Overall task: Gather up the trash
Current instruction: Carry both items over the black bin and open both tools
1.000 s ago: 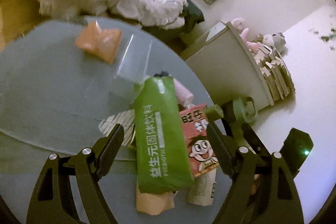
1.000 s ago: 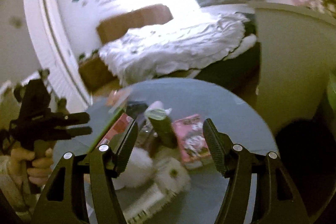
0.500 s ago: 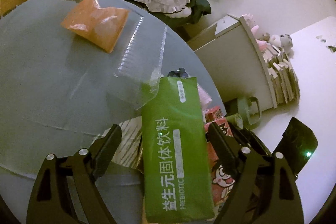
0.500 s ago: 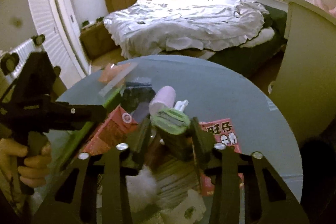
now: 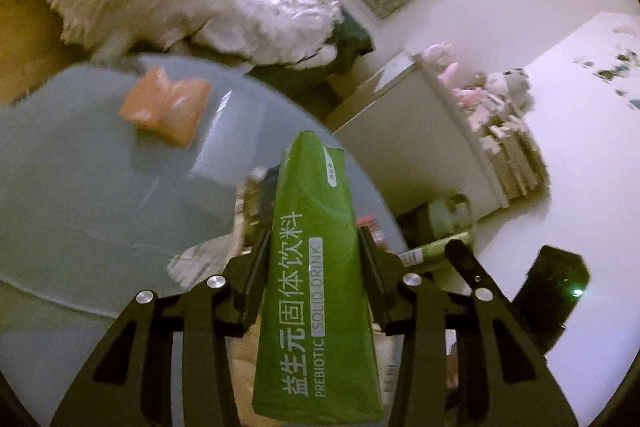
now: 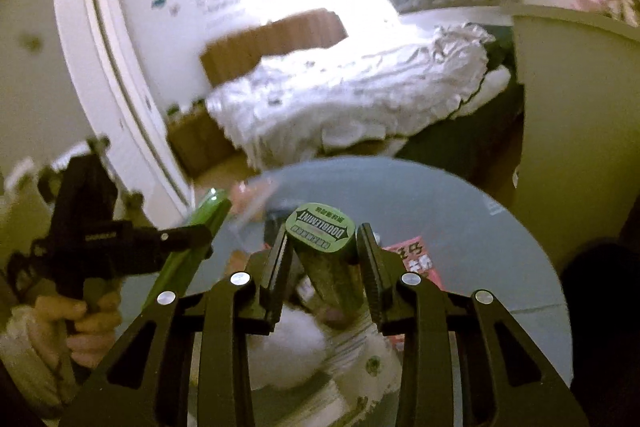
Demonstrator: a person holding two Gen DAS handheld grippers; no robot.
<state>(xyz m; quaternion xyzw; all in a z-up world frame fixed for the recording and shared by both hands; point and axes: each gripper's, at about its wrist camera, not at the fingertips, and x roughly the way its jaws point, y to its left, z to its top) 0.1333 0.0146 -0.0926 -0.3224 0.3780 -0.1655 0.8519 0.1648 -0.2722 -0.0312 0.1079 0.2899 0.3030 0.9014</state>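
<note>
Green drink box (image 5: 316,267): your left tool (image 5: 314,259) is closing, pads pinching it above the grey tabletop (image 5: 80,195). Your right tool (image 6: 322,259) grips the Doublemint gum bottle (image 6: 322,231) over that tabletop.

Left tongs (image 5: 312,259) closing onto green sachet (image 5: 316,279), lifted; right tongs (image 6: 322,255) now clamp gum bottle (image 6: 320,231).

Between my black left gripper (image 5: 314,247) fingers I am seeing a bright green box (image 5: 316,287) with white lettering. Ahead-left of it an orange packet (image 5: 166,109) is lying on the grey-blue table (image 5: 80,179). My black right gripper (image 6: 322,247) is framing a dark green canister (image 6: 322,251).
</note>
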